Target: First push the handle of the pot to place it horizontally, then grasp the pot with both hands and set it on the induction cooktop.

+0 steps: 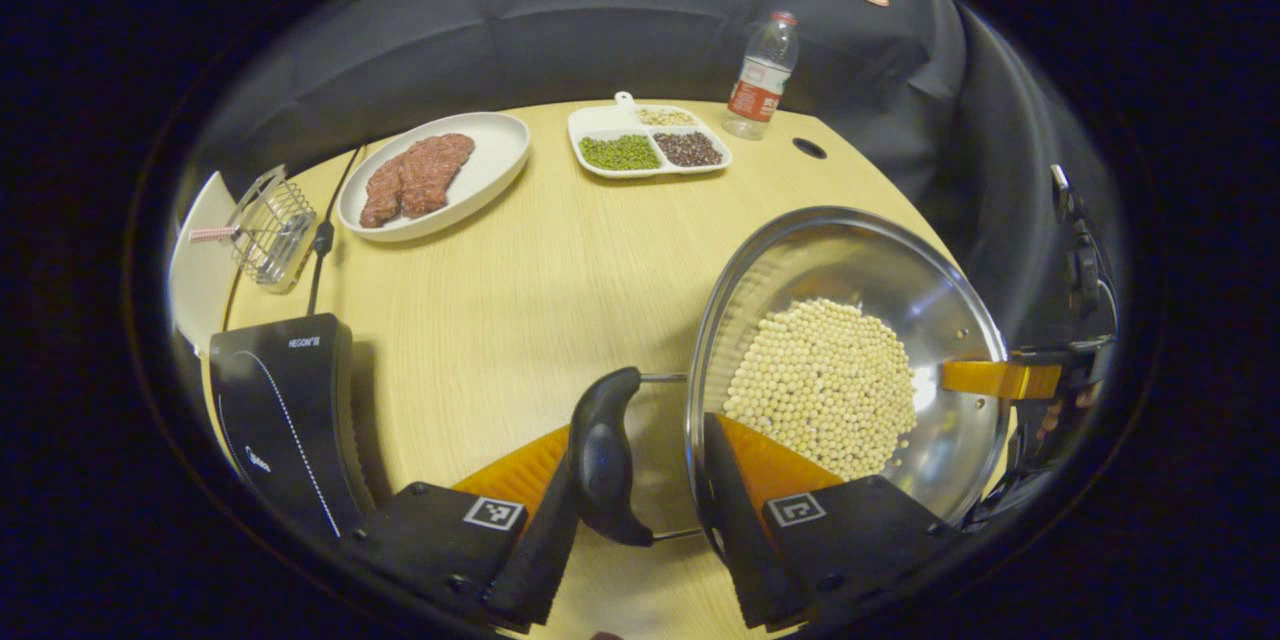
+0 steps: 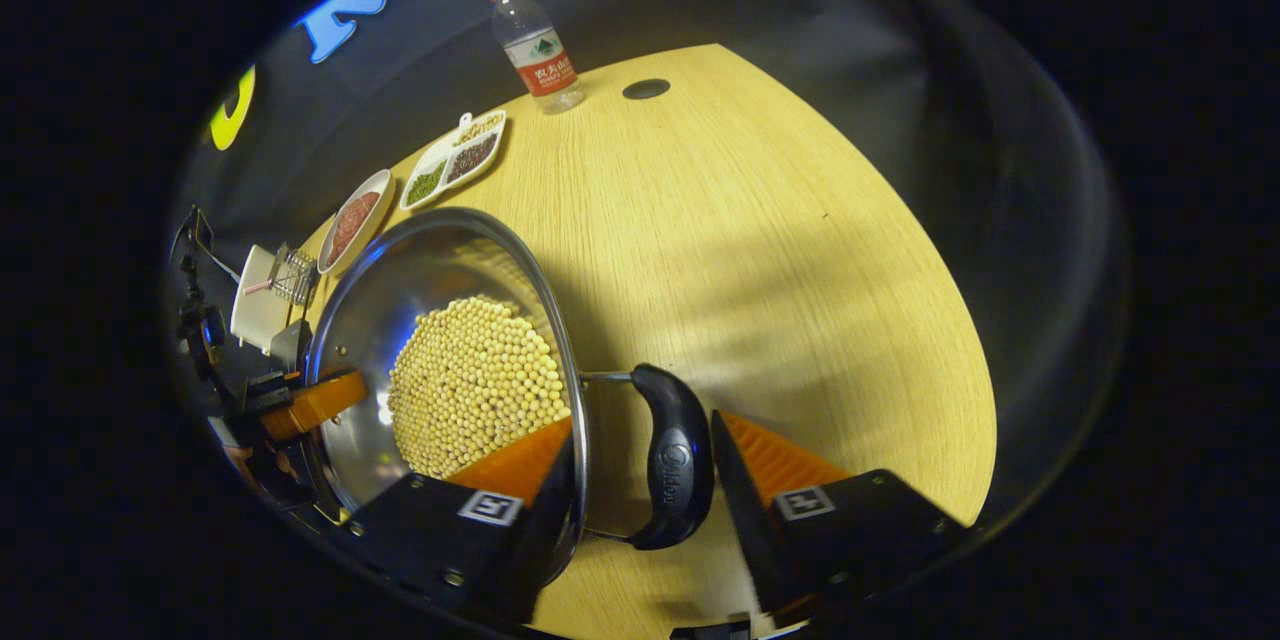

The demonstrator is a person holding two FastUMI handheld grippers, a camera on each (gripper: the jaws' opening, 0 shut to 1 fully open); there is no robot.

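A steel pot holding soybeans sits to the right of the black induction cooktop. My left gripper is shut across the pot's left side: one finger bears on the black side handle and the other is inside the wall. My right gripper grips the opposite side the same way, clamping the other black handle and the rim. Across the pot, each view shows the other gripper's finger hooked over the rim. I cannot tell whether the pot rests on the table or hangs above it.
On the wooden table stand a white plate of raw meat, a divided tray of beans, a water bottle and a wire basket. A cable hole lies near the bottle.
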